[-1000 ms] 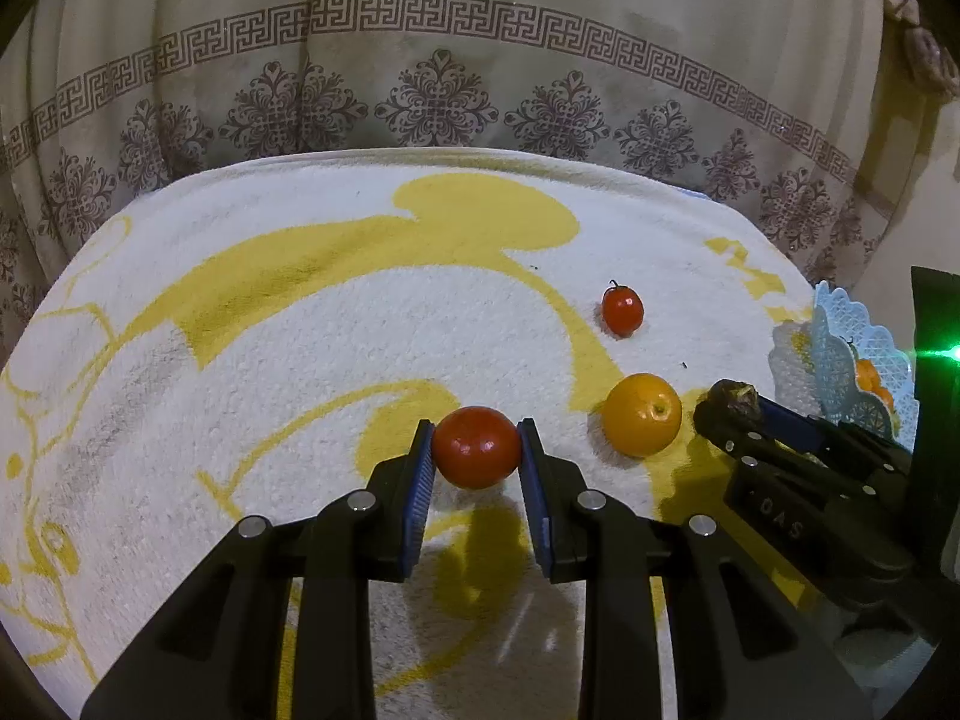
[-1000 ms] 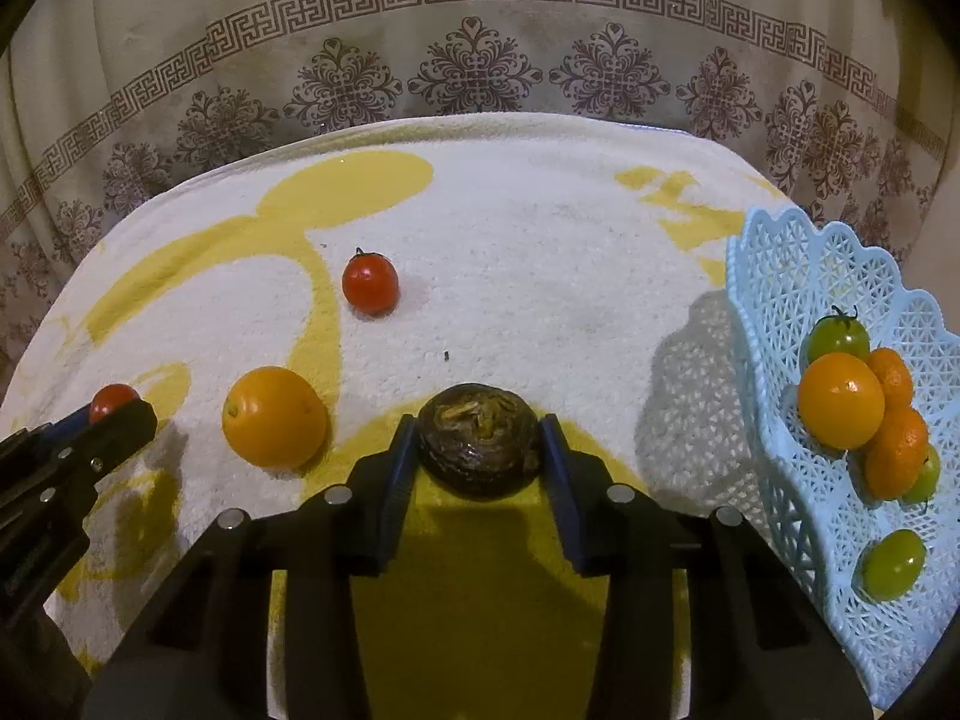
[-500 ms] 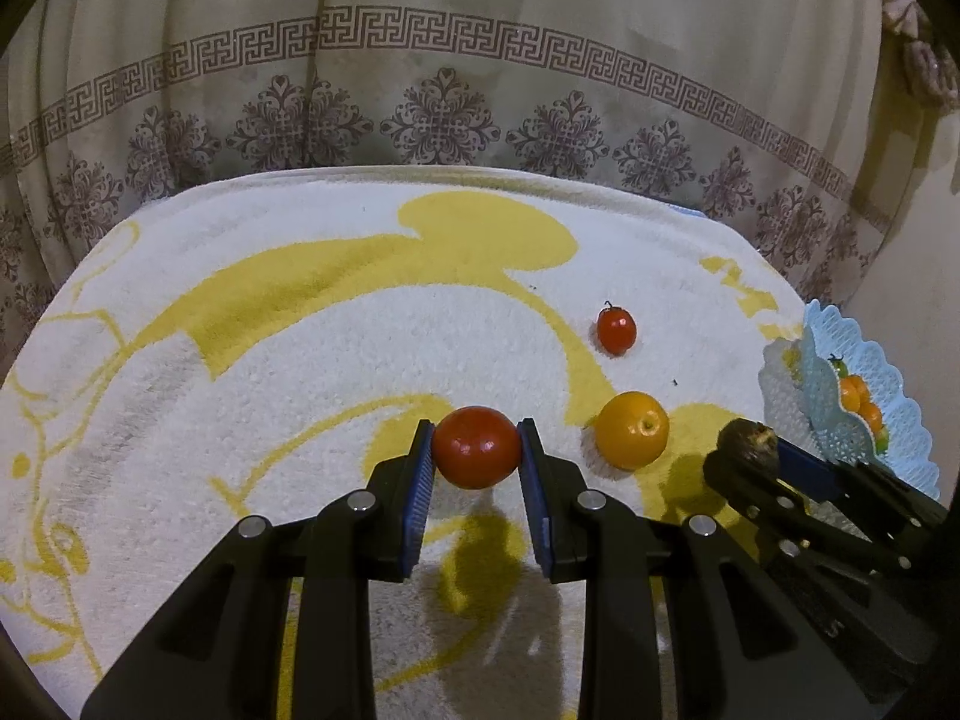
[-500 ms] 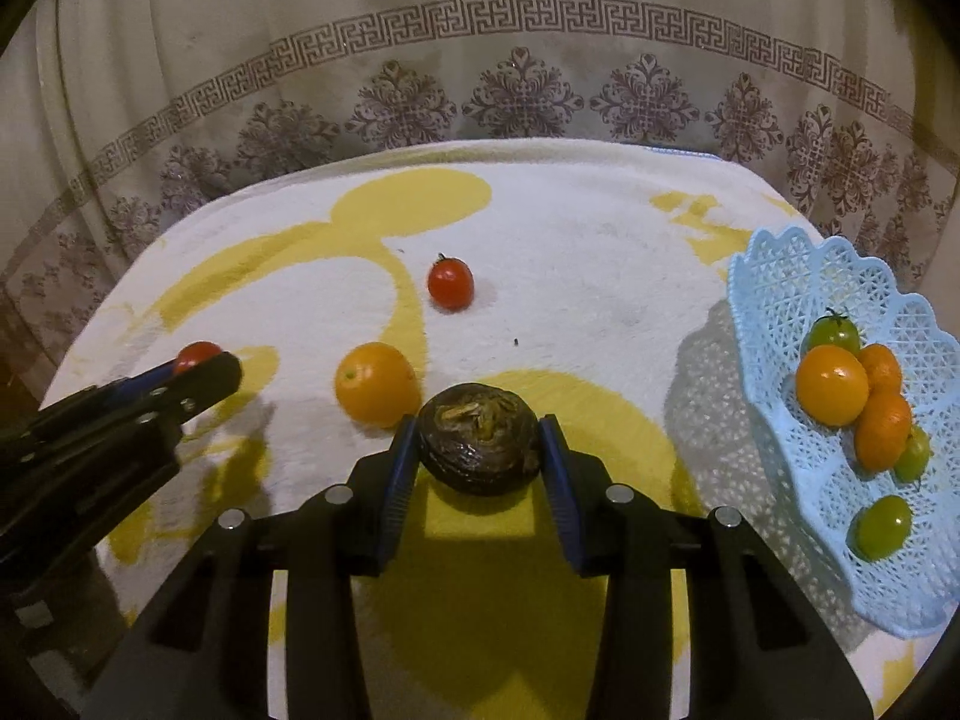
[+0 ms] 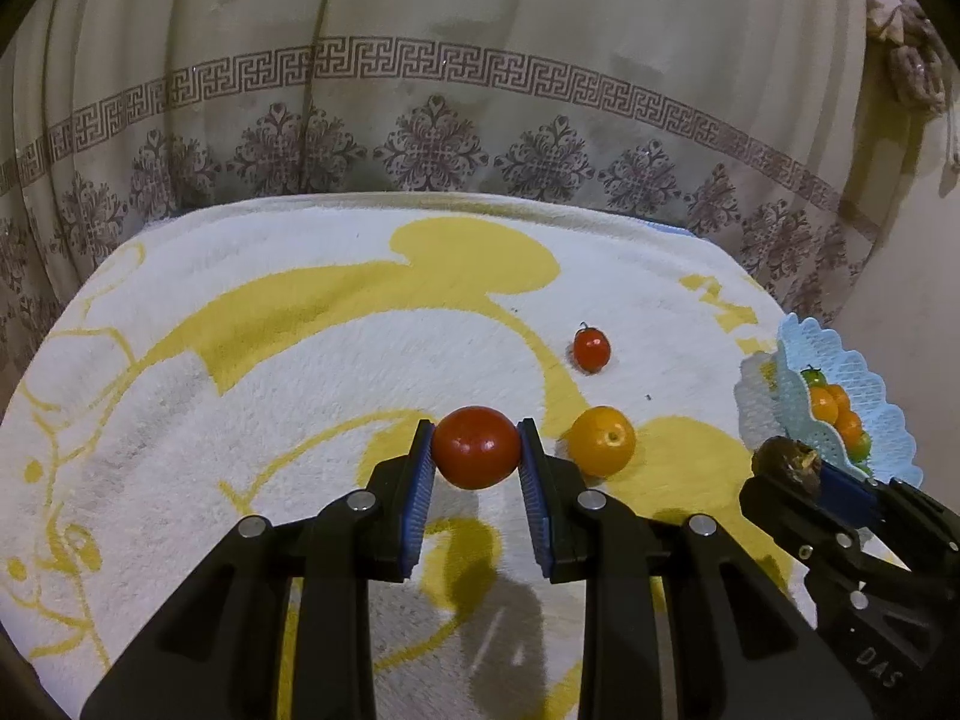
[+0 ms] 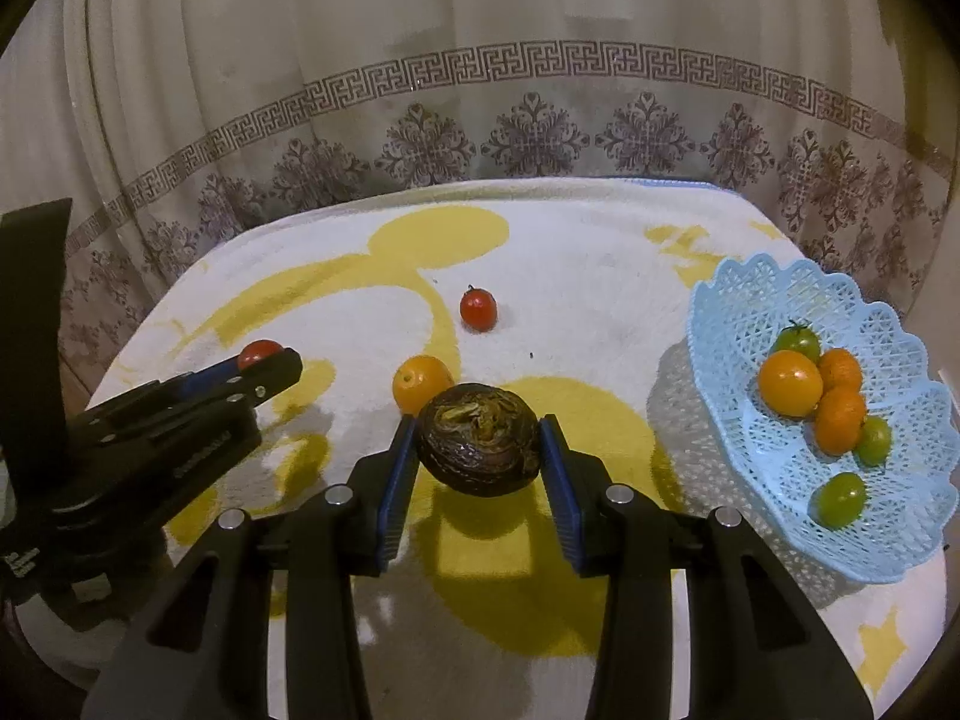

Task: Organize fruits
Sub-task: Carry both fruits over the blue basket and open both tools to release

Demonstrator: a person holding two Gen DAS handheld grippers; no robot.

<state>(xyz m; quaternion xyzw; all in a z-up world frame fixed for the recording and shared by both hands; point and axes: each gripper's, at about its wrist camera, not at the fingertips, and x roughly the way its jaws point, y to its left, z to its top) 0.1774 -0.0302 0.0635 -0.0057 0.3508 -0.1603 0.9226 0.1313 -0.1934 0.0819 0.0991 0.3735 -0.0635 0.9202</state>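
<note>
Left wrist view: the left hand-held gripper [image 5: 476, 449] clamps a red tomato [image 5: 476, 447] above the towel-covered table [image 5: 240, 372]. An orange [image 5: 601, 441] and a small tomato [image 5: 591, 348] lie on the towel.

Right wrist view: the right hand-held gripper [image 6: 478, 449] clamps a dark brown fruit [image 6: 478, 447]. The blue basket [image 6: 750, 300], at right, holds oranges and green tomatoes.

In the left wrist view the blue basket [image 5: 864, 396] shows edge-on, so its near wall hides most of the fruit inside. The right claw [image 5: 786, 468] there covers the lower part of its dark brown fruit [image 5: 786, 459]. In the right wrist view the left claw [image 6: 264, 360] hides all but the top of its red tomato [image 6: 259, 351].
</note>
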